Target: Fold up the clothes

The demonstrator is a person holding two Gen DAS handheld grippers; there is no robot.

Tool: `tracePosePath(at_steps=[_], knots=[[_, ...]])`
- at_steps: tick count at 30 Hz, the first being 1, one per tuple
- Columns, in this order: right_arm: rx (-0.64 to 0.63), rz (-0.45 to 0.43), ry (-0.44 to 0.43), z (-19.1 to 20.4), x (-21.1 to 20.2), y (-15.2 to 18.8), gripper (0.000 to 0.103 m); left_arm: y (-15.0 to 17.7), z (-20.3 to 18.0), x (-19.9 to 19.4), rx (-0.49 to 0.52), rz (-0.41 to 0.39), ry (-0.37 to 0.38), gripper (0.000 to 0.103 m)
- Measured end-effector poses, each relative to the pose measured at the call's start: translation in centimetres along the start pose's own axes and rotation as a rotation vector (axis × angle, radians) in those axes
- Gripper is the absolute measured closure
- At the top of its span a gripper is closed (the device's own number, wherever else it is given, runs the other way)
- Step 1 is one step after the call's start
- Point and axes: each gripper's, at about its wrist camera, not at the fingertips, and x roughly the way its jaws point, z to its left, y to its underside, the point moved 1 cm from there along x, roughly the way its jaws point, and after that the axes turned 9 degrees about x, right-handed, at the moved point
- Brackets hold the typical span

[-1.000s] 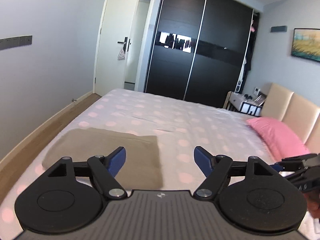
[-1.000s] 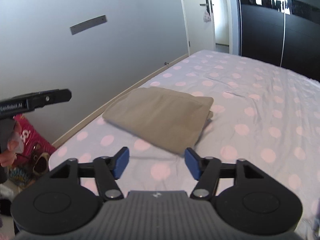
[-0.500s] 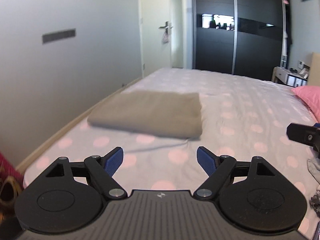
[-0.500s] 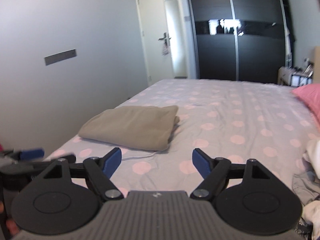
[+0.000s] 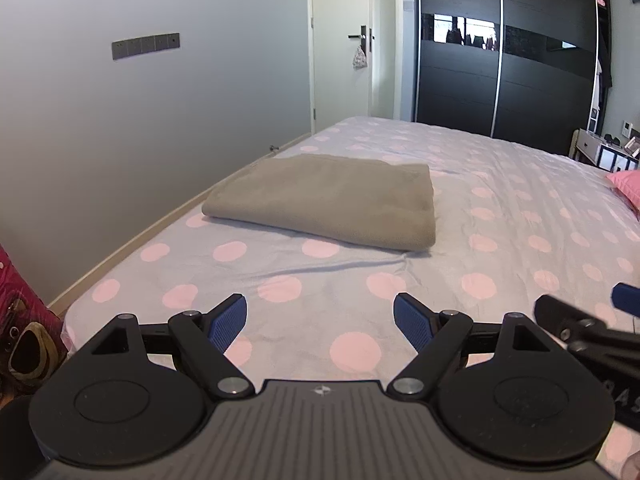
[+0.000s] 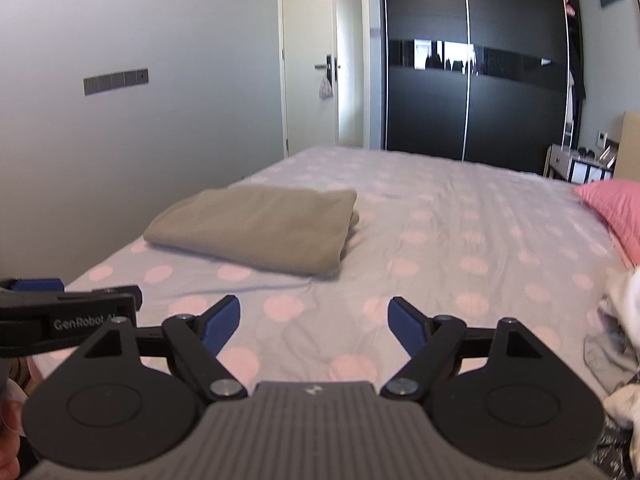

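1. Lying folded on the polka-dot bedsheet (image 5: 500, 216), near its wall-side edge, the soft taupe fleece garment (image 5: 328, 196) looks light and floppy.
2. Left gripper (image 5: 320, 318) is spread and empty; right gripper (image 6: 314, 320) is opening, nothing between.
3. Unfolded pale clothes (image 6: 624, 328) beside the sheet's right edge likely want corner pinches.

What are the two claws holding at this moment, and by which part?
Nothing. The left claw is open over the dotted sheet, and the right claw is opening with nothing between its fingers. The folded beige garment lies untouched further ahead.
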Motion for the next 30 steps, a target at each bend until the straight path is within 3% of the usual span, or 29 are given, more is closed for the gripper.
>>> tracePosePath(at_steps=[14, 30], knots=[[0.034, 0.110, 0.028, -0.3, 1.6, 1.9, 0.020, 1.7, -0.8, 1.4, 0.010, 0.073, 0.041, 0.022], [0.033, 0.122, 0.030, -0.6, 2.2, 2.3, 0.020, 1.9, -1.5, 1.6, 0.023, 0.081, 0.044, 0.022]])
